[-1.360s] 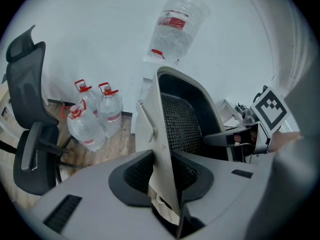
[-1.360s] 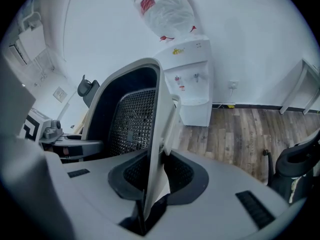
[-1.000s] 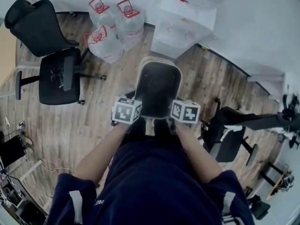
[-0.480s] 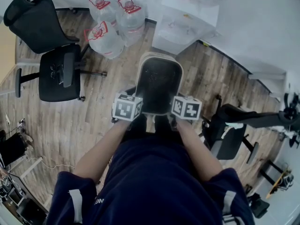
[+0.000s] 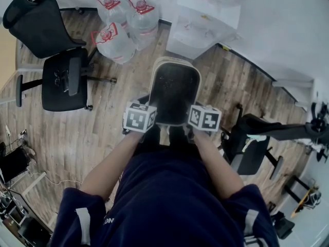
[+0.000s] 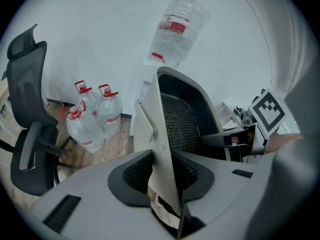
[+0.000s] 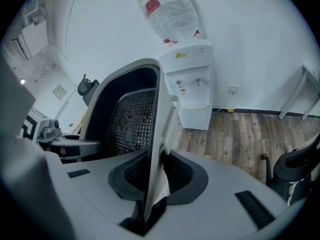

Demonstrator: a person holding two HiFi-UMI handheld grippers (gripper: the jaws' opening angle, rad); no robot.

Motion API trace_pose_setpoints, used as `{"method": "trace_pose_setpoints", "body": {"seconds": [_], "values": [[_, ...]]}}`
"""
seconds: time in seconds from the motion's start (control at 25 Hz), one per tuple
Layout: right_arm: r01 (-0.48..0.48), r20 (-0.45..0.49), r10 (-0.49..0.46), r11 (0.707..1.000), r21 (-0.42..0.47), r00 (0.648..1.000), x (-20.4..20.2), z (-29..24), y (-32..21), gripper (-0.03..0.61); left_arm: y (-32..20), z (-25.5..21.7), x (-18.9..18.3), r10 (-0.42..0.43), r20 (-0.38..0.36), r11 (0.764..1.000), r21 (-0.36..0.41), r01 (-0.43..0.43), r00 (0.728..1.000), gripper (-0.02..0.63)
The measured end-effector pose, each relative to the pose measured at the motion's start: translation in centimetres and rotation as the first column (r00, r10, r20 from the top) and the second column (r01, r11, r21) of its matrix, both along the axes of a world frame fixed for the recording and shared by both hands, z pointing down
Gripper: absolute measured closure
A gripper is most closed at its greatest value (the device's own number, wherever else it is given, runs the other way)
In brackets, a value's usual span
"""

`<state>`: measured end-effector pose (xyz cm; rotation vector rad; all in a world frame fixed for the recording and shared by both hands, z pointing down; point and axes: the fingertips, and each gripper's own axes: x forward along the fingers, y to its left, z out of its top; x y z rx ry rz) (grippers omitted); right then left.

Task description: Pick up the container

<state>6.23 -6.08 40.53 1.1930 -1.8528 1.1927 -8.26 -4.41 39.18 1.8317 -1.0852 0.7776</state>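
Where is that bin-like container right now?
The container is held at the head view's centre, in front of the person, left gripper clamped on its left wall, right gripper on its right, above the wood floor, water bottles just beyond.

Bright, even indoor light; strong fisheye distortion, dark vignetted corners.
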Motion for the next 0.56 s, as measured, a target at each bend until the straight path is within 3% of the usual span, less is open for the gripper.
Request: {"method": "trace_pose_setpoints", "body": {"seconds": [0.56], "values": [[0.0, -0.002, 0.0, 1.0, 0.004, 1.0, 0.36, 0.32, -0.12, 0.511, 0.1, 0.43, 0.39, -0.008, -0.008, 1.0, -0.001, 0.008, 1.0, 0.502]]}}
